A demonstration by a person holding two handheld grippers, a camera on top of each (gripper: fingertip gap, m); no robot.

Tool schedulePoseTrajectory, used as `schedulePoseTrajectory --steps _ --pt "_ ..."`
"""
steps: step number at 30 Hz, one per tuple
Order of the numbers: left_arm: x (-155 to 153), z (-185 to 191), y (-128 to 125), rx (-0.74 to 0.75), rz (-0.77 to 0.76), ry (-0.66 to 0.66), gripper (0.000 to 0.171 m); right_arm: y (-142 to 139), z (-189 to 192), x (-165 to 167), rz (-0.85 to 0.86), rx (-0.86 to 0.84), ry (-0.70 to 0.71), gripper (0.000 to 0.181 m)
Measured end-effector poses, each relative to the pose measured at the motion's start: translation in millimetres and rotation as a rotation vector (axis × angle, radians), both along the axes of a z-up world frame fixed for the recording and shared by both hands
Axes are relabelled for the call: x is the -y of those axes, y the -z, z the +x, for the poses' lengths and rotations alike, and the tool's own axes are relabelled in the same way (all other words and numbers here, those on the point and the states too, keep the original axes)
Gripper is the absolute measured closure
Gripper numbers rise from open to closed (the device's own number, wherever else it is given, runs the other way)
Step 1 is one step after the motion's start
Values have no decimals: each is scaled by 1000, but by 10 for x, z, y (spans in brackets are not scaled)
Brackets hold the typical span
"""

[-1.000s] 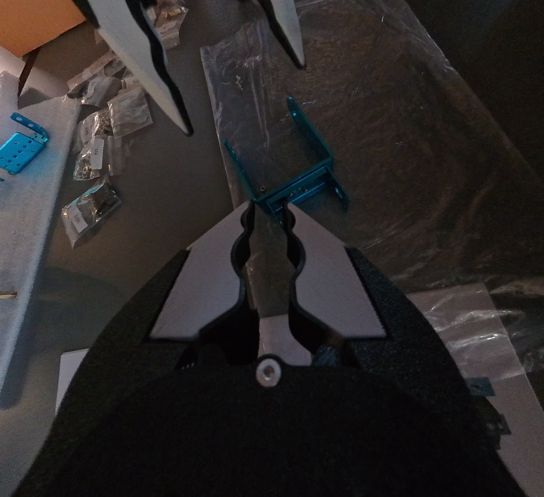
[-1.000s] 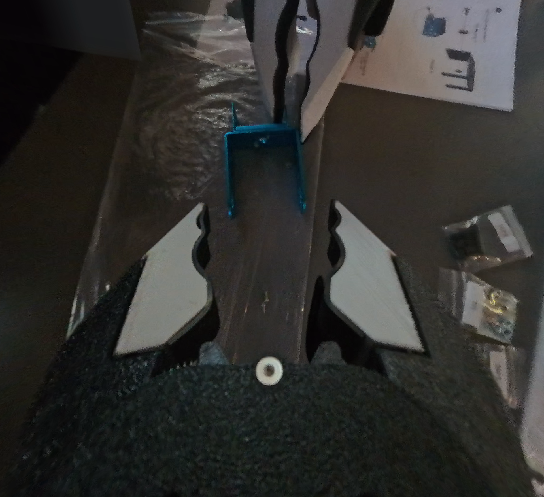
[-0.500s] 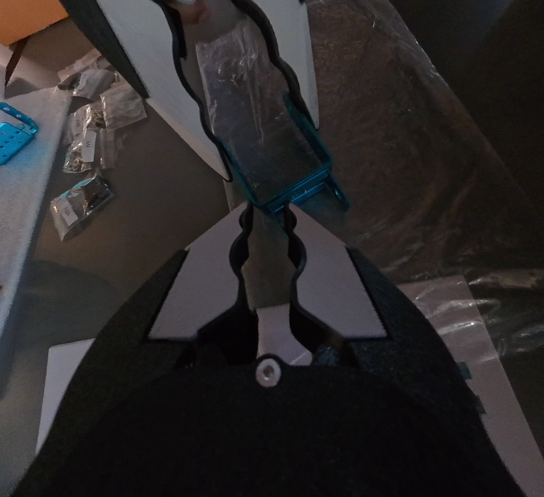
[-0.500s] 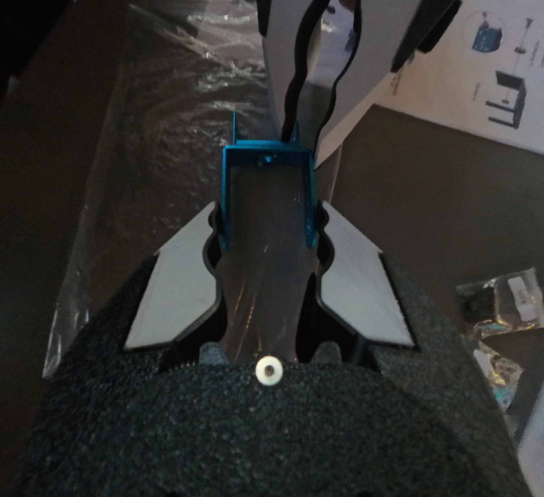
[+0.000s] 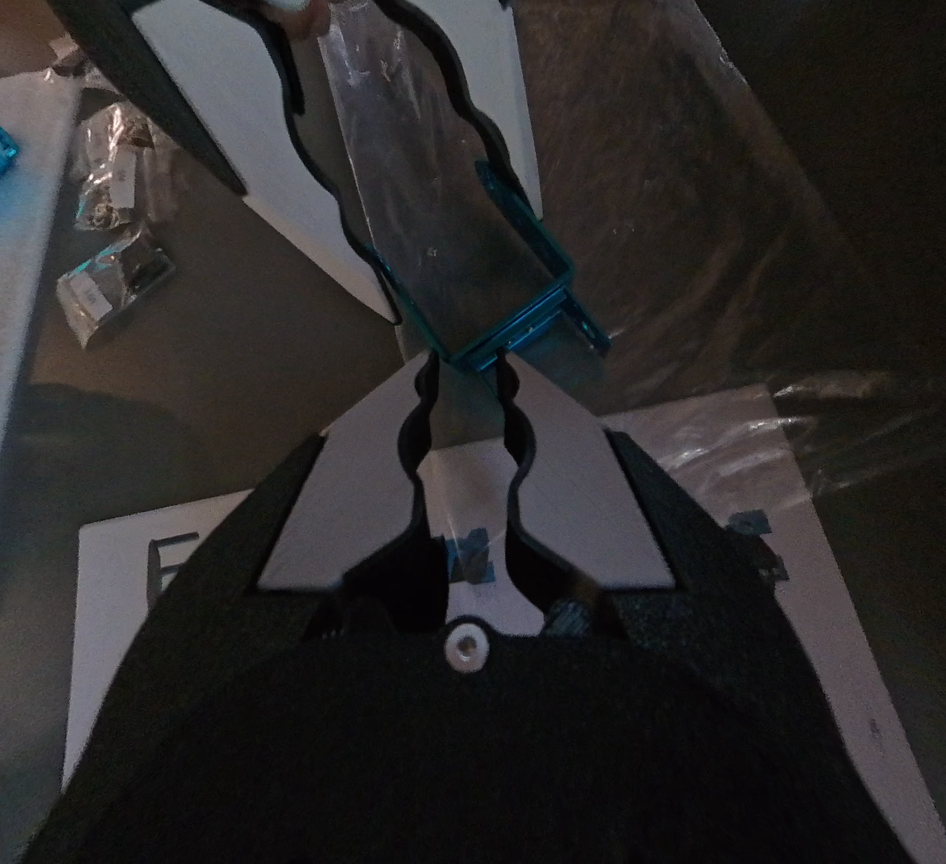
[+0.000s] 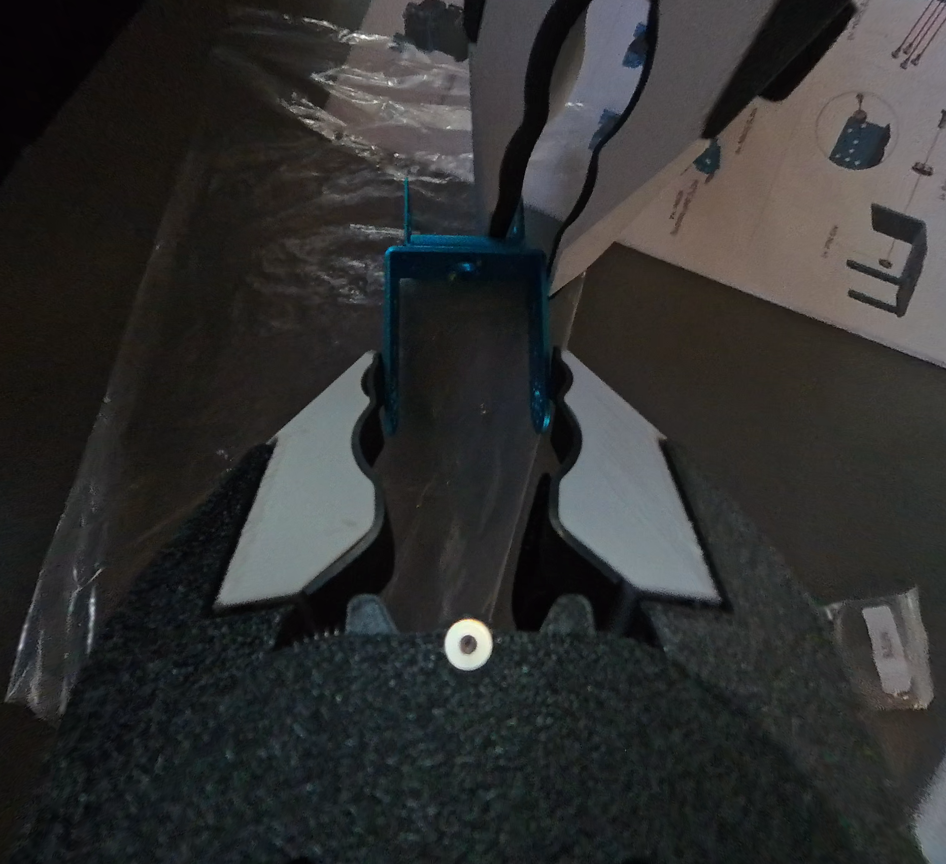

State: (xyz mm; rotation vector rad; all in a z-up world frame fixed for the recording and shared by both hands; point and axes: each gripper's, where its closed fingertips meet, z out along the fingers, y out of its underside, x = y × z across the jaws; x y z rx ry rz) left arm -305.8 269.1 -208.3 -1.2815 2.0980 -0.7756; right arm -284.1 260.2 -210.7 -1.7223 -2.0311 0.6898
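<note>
A blue metal U-bracket assembly (image 5: 517, 333) is held between both grippers above a clear plastic sheet. My left gripper (image 5: 469, 361) is shut on its near end, by the cross piece. My right gripper (image 5: 463, 266) comes in from the far side, with one finger on each outer side of the two long arms. In the right wrist view the bracket (image 6: 460, 256) opens towards me. My right gripper (image 6: 466, 363) is shut on its two arms. The left gripper (image 6: 524, 261) pinches a blue flange behind the cross piece.
The plastic sheet (image 5: 665, 174) lies on a dark table. A white instruction sheet (image 6: 844, 174) lies under the left gripper. Small bags of hardware (image 5: 117, 271) lie to the left beside a white foam tray (image 5: 20, 174). Another bag (image 6: 880, 650) lies at the right. My two grippers' fingertips are within a few centimetres of each other.
My right gripper has moved forward to the bracket and narrowed from wide open until its fingers close on the two arms. My left gripper has kept its hold.
</note>
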Motion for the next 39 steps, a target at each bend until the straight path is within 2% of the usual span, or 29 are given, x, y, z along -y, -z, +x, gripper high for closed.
schedulePoseTrajectory --steps 4,6,8,9,11,16,20,25,39 --pt "4 -11 23 -11 -18 -7 146 57 20 3 -12 6 7 114" --pt "29 -9 47 -19 -20 -3 143 -30 70 7 -10 -4 10 110" --pt "32 -6 45 -17 -20 -6 142 -202 142 -15 -4 -26 15 126" --pt "22 -3 41 -15 -17 -12 140 -283 184 -5 -10 -31 7 144" --pt "13 0 28 -12 -25 -18 139 -361 239 1 -4 -10 4 156" --pt "-12 9 5 0 -42 -29 139 -104 213 -44 142 195 -37 166" --pt "-18 4 1 1 -47 -33 138 37 228 -98 123 299 -49 169" --pt "7 2 13 -2 -58 -25 139 76 237 -106 75 327 -52 170" --pt "23 23 1 11 -62 -25 139 86 234 -116 113 460 -84 179"
